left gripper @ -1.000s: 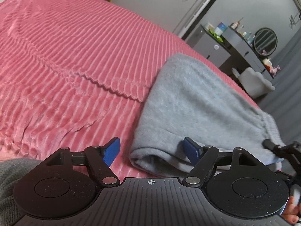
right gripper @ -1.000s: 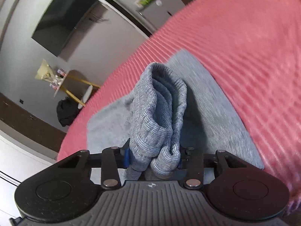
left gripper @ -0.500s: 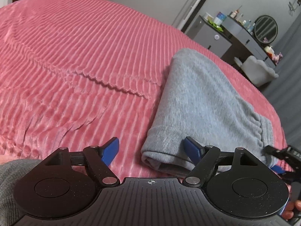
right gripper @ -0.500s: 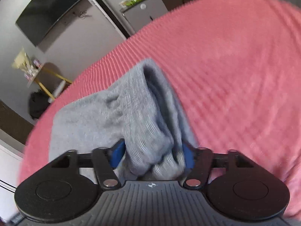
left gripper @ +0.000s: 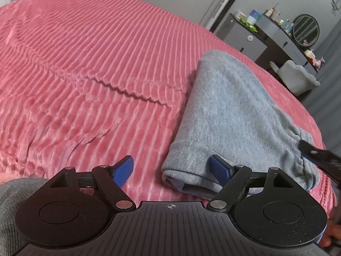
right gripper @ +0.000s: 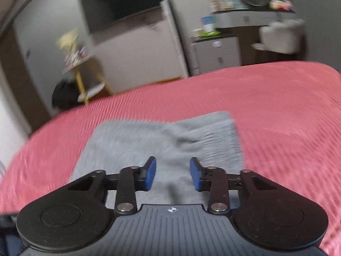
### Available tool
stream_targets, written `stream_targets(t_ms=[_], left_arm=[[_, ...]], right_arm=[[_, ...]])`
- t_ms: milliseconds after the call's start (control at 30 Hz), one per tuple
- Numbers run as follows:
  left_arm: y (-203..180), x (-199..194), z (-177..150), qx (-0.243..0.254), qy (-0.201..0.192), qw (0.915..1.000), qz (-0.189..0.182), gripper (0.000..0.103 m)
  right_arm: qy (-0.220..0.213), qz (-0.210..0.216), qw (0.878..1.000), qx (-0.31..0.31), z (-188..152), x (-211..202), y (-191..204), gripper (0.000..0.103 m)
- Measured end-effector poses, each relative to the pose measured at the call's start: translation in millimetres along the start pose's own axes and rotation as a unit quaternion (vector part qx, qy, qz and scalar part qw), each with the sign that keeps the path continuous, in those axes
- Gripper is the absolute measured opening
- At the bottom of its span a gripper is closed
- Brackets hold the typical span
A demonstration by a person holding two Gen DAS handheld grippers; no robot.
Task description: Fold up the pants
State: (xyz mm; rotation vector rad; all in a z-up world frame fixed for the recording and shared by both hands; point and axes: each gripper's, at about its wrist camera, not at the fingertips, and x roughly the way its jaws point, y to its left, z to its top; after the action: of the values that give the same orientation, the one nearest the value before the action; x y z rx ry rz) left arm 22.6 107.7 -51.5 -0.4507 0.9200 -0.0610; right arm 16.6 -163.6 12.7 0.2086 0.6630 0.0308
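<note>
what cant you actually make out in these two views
- Left wrist view: the near edge of the grey pants is hidden behind the left gripper, whose jaws stand open.
- Left wrist view: the waistband end is partly covered by a blurred black part at the right edge.
- Right wrist view: motion blur smears the pants' folds beyond the open right gripper.
- Both views: dresser items too small.

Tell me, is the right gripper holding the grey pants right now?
No, the right gripper is open with nothing between its blue pads, and the pants lie flat beneath.
</note>
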Motion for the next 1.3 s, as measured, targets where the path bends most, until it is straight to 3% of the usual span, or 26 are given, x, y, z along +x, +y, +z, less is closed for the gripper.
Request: stream_targets(t_ms=[100, 200, 367, 467, 567, 633, 700, 767, 900, 1000, 1067, 1100, 1133, 1200, 1233, 1300], left_arm=[[0.5, -1.6, -0.1, -0.002, -0.005, 1.0000, 0.000, 0.084], [2.7, -13.0, 0.0, -0.007, -0.042, 0.9991, -0.002, 0.082], [-6.8, -24.0, 14.2, 0.004, -0.108, 0.9941, -0.013, 0.082], [-24.0, -13.4, 27.1, 0.015, -0.106, 0.9938, -0.029, 0.082], [-45.3, 2.0, 37.5, 0.038, -0.118, 0.9915, -0.041, 0.081], [-53.3, 16.5, 40.7, 0.053, -0.112, 0.9917, -0.034, 0.081], [-54.2, 38.0, 39.2, 0.074, -0.081, 0.9940, 0.000, 0.079], [-46.3, 55.4, 30.6, 0.095, -0.058, 0.9933, 0.030, 0.085], [-32.3, 52.6, 35.5, 0.055, -0.047, 0.9974, 0.007, 0.086], [-27.6, 48.3, 35.7, 0.064, -0.041, 0.9970, -0.013, 0.084], [-23.1, 45.6, 36.7, 0.068, -0.026, 0.9964, -0.043, 0.083], [-22.7, 44.8, 37.8, 0.067, -0.021, 0.9958, -0.058, 0.083], [-21.9, 44.7, 38.9, 0.065, -0.013, 0.9950, -0.074, 0.083], [-20.4, 51.2, 41.4, 0.064, 0.019, 0.9933, -0.094, 0.085], [-21.6, 56.1, 40.9, 0.070, 0.036, 0.9926, -0.092, 0.085], [-22.5, 66.6, 40.3, 0.080, 0.066, 0.9902, -0.093, 0.087]], right_arm=[[0.028, -0.012, 0.998, -0.052, -7.8, 28.7, 12.8, 0.024], [0.083, -0.042, 0.994, -0.052, -25.2, 48.6, 11.8, 0.020], [0.091, -0.023, 0.995, -0.045, -36.1, 34.7, 8.8, 0.019], [0.100, -0.011, 0.995, -0.013, -19.7, 36.3, 2.8, 0.020], [0.077, -0.008, 0.997, -0.006, 2.1, 41.2, 3.2, 0.020], [0.068, -0.018, 0.997, -0.030, 12.3, 53.4, 5.2, 0.020], [0.087, -0.031, 0.994, -0.053, 16.0, 71.3, 0.5, 0.020], [0.099, -0.030, 0.993, -0.061, 16.3, 79.4, -9.6, 0.006], [0.073, -0.021, 0.997, 0.000, 19.5, 60.0, -40.4, 0.000], [0.048, -0.003, 0.997, 0.062, 13.8, 27.9, -66.7, 0.002], [0.045, -0.004, 0.996, 0.079, 10.1, 14.9, -77.3, 0.017], [0.048, -0.001, 0.996, 0.078, 8.5, 10.0, -79.8, 0.017], [0.047, -0.007, 0.996, 0.080, 7.1, 6.0, -83.5, 0.024], [0.059, -0.016, 0.994, 0.089, 6.1, 6.5, -89.6, 0.057], [0.074, -0.021, 0.993, 0.093, 5.1, 9.5, -94.8, 0.078], [0.096, -0.002, 0.990, 0.105, 1.4, 18.2, -107.4, 0.080]])
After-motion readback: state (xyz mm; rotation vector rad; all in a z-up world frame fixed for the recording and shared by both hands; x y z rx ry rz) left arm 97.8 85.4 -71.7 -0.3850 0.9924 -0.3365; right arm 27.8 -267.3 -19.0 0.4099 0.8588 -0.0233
